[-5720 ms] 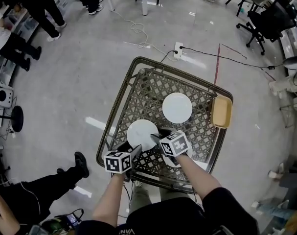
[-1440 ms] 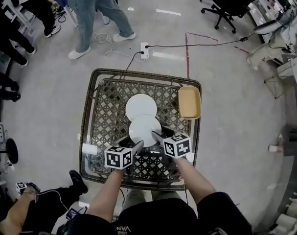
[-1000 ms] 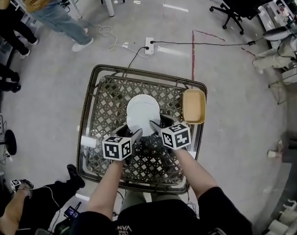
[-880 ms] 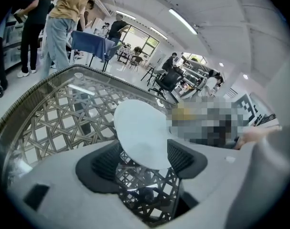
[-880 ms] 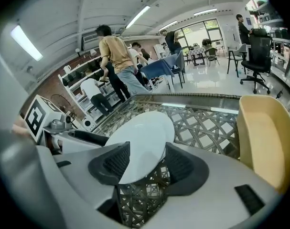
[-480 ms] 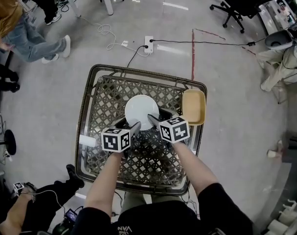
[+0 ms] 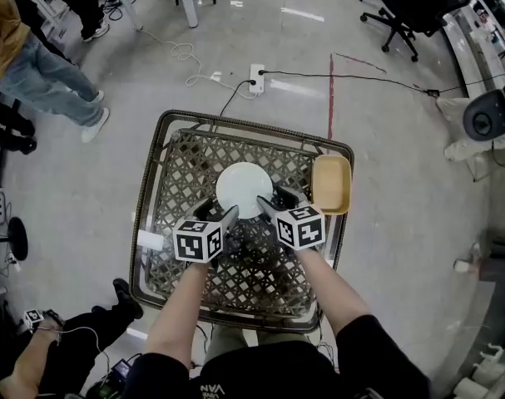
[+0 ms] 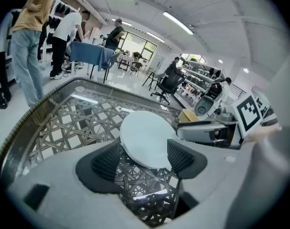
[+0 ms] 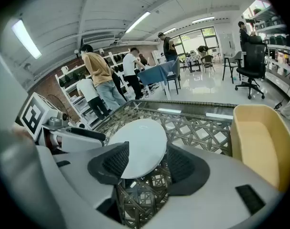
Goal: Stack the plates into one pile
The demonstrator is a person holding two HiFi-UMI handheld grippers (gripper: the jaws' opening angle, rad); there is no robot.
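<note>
Plates now 1 pile.

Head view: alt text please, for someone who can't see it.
A white plate lies on a lattice-topped table, the left gripper and right gripper open at its near rim. A yellow tray sits at the table's right edge.

Seen from above, the pile of plates shows only its top plate; how many lie beneath cannot be told. Its near rim is hidden behind the left gripper and the right gripper. The yellow tray runs off the right gripper view's edge. A person is cut off at the head view's upper left corner.
</note>
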